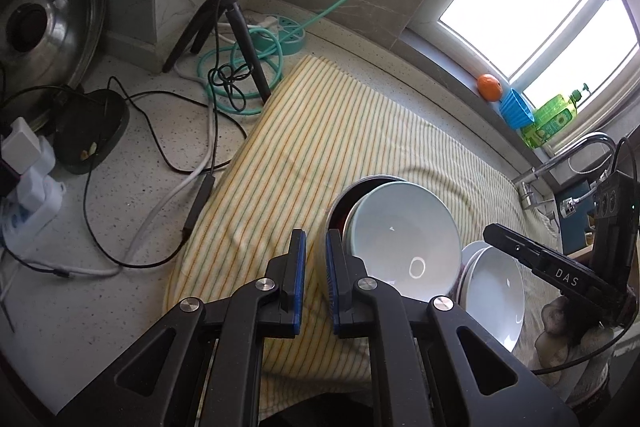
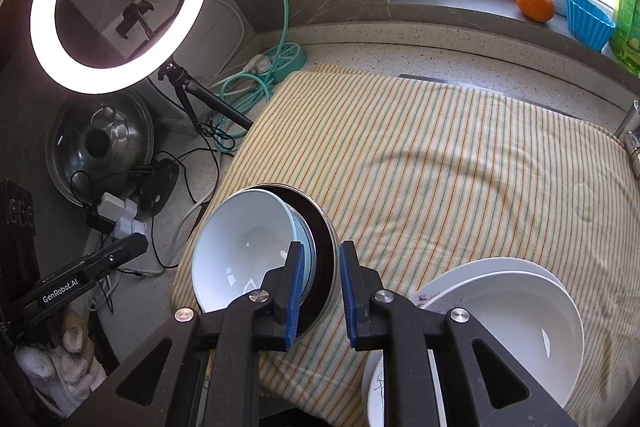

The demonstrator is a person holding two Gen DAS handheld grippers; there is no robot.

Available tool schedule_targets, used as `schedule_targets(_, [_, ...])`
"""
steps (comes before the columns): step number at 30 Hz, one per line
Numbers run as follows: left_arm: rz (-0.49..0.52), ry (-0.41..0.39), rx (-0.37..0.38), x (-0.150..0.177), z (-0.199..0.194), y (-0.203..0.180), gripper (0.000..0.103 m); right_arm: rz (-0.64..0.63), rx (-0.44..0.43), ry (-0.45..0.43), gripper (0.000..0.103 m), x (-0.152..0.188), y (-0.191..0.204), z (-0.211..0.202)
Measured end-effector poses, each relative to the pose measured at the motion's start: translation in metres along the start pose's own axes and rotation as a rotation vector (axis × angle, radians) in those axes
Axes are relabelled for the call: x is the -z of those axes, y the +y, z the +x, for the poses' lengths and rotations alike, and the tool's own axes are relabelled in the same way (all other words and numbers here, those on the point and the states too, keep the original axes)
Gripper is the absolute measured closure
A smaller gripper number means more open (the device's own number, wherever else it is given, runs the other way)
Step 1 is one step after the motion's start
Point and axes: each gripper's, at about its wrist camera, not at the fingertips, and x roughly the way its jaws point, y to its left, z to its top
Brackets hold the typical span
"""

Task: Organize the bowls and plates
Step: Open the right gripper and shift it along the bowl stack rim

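Bowl: your pale blue glazed bowl (image 2: pixel 244 247) is sitting nested in a dark round metal-rimmed dish (image 2: pixel 320 247) on the striped cloth (image 2: pixel 440 167) | Jaws: left gripper (image 1: pixel 316 281) is clenched empty beside it; right gripper (image 2: pixel 320 293) is straddling the dish rim, released | Beside: stacked white plates (image 2: pixel 500 307)

1. Speckled light stone countertop (image 2: pixel 460 51) carries everything; runs up to the window sill.
2. Striped yellow-green cloth (image 2: pixel 440 163) spread over most of it.
3. On the cloth: metal pan (image 2: pixel 326 251) with pale bowls (image 2: pixel 240 247) nested in it, tilted; stack of white plates (image 2: pixel 500 315) just beside.
4. On bare counter, left of the cloth: ring light tripod (image 2: pixel 200 99), teal power strip (image 2: pixel 286 57) with coiled cord, white plug adapters (image 2: pixel 118 215), black cables, steel lid (image 2: pixel 102 151) leaning by the wall.
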Motion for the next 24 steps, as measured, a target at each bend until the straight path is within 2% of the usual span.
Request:
schedule_targets(4, [-0.004, 0.037, 0.003, 0.002, 0.010, 0.006, 0.094, 0.025, 0.007, 0.001, 0.076, 0.002, -0.009, 0.003])
schedule_targets(12, [-0.011, 0.086, 0.042, 0.005, 0.026, 0.005, 0.094, 0.010, 0.026, 0.027, 0.076, 0.007, -0.006, 0.014])
schedule_targets(24, [0.012, 0.090, 0.035, 0.004, 0.038, 0.002, 0.094, 0.011, 0.067, 0.040, 0.076, 0.008, -0.004, 0.027])
